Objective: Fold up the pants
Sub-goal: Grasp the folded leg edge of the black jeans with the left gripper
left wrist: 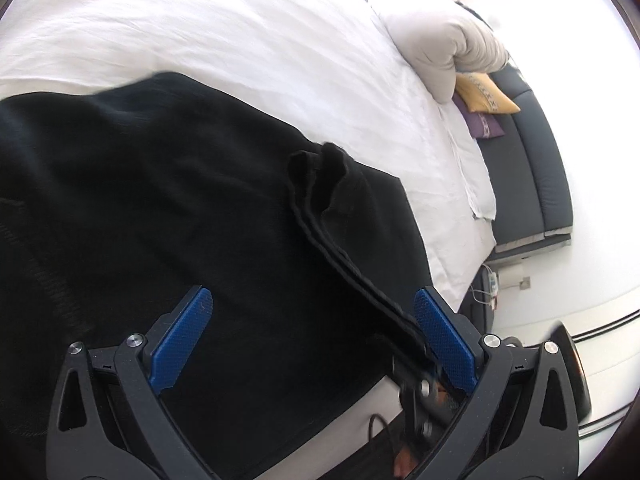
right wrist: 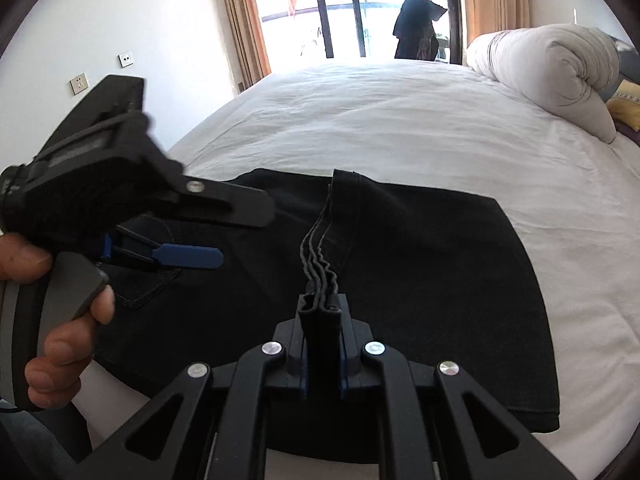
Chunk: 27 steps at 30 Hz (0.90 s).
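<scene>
Right tongs [right wrist: 320,312] clamped on stacked hems of black pants [right wrist: 420,264] near bed [right wrist: 400,120] edge; left tongs [left wrist: 312,336] spread wide, empty.

Home bedroom: bed [right wrist: 400,120], rolled duvet [right wrist: 552,68], curtains [right wrist: 244,20].

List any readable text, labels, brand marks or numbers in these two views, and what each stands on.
None can be read.
The yellow cushion and purple cushion carry a woven band: a pattern, not letters.
The black pants, both grippers, the white sheet and the wall sockets show no print.
</scene>
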Tool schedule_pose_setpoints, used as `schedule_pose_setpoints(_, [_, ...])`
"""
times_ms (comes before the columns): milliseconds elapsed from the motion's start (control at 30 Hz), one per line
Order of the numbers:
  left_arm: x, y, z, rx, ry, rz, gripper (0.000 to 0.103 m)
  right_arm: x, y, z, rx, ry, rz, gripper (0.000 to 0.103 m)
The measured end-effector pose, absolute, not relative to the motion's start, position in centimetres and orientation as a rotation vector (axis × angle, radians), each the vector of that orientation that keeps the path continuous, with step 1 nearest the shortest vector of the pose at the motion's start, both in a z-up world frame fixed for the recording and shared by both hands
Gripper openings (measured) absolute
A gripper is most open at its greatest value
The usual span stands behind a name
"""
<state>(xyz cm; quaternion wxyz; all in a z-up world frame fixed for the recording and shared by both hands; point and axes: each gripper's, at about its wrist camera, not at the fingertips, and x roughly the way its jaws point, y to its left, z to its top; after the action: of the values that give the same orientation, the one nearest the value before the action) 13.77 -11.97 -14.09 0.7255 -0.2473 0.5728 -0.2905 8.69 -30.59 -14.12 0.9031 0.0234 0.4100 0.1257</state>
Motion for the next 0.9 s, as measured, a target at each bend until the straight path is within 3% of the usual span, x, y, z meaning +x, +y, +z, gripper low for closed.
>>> schedule_pose_setpoints(100, [15.0,-12.6,-14.8,-0.593,1.291,-0.655,0.101,7.8,-29.7,-13.4,0.02,0.825,0.262,0.012])
schedule_pose_setpoints(167, [15.5,-12.4,-15.4,-0.629,1.303,-0.662,0.088,7.1,-28.8,-13.1,0.0,0.817,0.278,0.012])
schedule_pose_setpoints(200, [15.6,-12.3,-15.6,-0.642,1.312,-0.665,0.062,6.8,-28.3,-13.1,-0.007,0.814,0.289,0.012])
schedule_pose_setpoints(233, [15.7,-12.1,-15.9,-0.646,1.328,-0.658,0.029,6.8,-27.9,-12.9,-0.008,0.812,0.299,0.012])
schedule_pose_setpoints(267, [15.8,-11.8,-16.1,-0.635,1.338,-0.643,0.02,6.7,-27.4,-12.7,-0.01,0.809,0.31,0.012])
schedule_pose_setpoints(333, [15.8,-10.7,-16.1,-0.644,1.318,-0.634,0.011,6.4,-26.4,-12.5,-0.017,0.808,0.337,0.012])
schedule_pose_setpoints(500, [15.7,-8.6,-15.4,-0.629,1.281,-0.622,0.007,6.3,-24.7,-12.0,-0.035,0.808,0.38,0.012])
schedule_pose_setpoints(900, [15.0,-5.1,-14.2,-0.515,1.246,-0.562,0.006,6.5,-21.0,-12.1,-0.067,0.823,0.44,0.012])
